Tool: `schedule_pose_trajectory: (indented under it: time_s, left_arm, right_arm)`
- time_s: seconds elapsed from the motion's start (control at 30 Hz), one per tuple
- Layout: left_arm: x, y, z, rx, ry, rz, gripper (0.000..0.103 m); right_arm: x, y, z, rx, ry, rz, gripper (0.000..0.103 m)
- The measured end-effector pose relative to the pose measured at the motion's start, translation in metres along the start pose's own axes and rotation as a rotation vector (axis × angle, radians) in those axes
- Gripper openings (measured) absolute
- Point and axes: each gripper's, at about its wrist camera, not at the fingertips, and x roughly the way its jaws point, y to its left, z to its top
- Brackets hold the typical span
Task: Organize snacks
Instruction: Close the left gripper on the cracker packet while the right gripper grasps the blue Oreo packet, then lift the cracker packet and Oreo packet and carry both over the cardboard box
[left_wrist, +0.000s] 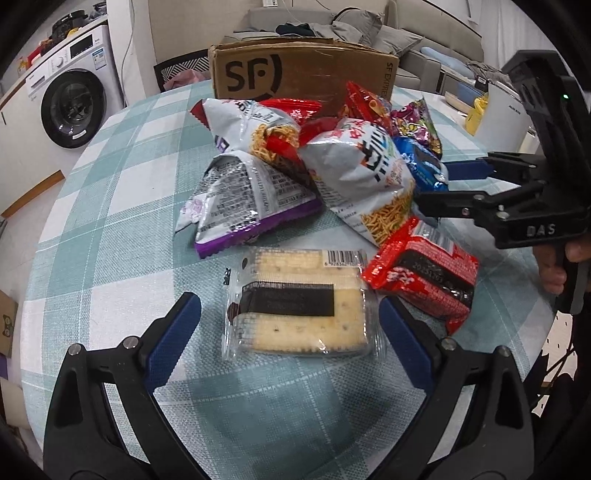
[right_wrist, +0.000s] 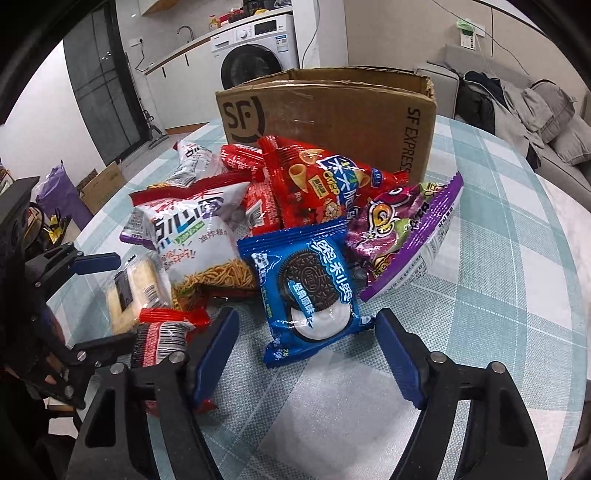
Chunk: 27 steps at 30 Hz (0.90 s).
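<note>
The jaws of the left gripper (left_wrist: 290, 325) stand spread on both sides of the clear cracker pack (left_wrist: 301, 306), which lies flat on the checked table (left_wrist: 110, 206), and they do not press it. The jaws of the right gripper (right_wrist: 306, 350) are also apart, around the lower end of the blue Oreo pack (right_wrist: 310, 291) without pinching it. The other snack bags (right_wrist: 207, 236) are piled in front of the cardboard box (right_wrist: 332, 110).
</note>
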Motion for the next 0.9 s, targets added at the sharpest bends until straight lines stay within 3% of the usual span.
schedule_pose_trajectory:
  time_s: [0.33, 0.53, 0.67, 0.9]
  left_arm:
    - [0.004, 0.004, 0.002, -0.001, 0.025, -0.033, 0.092]
    - [0.003, 0.002, 0.004, 0.011, 0.019, -0.046, 0.077]
    - [-0.001, 0.001, 0.002, 0.019, 0.004, -0.047, 0.064]
    - [-0.007, 0.007, 0.001, -0.021, -0.015, -0.073, 0.059]
  right_arm:
    - [0.012, -0.008, 0.009, 0.018, 0.007, 0.006, 0.072]
    - [0.016, -0.011, 0.014, 0.012, 0.007, 0.018, 0.069]
    - [0.015, -0.009, 0.012, 0.004, 0.009, 0.009, 0.057]
    - [0.006, -0.005, 0.001, 0.008, -0.009, 0.032, 0.046]
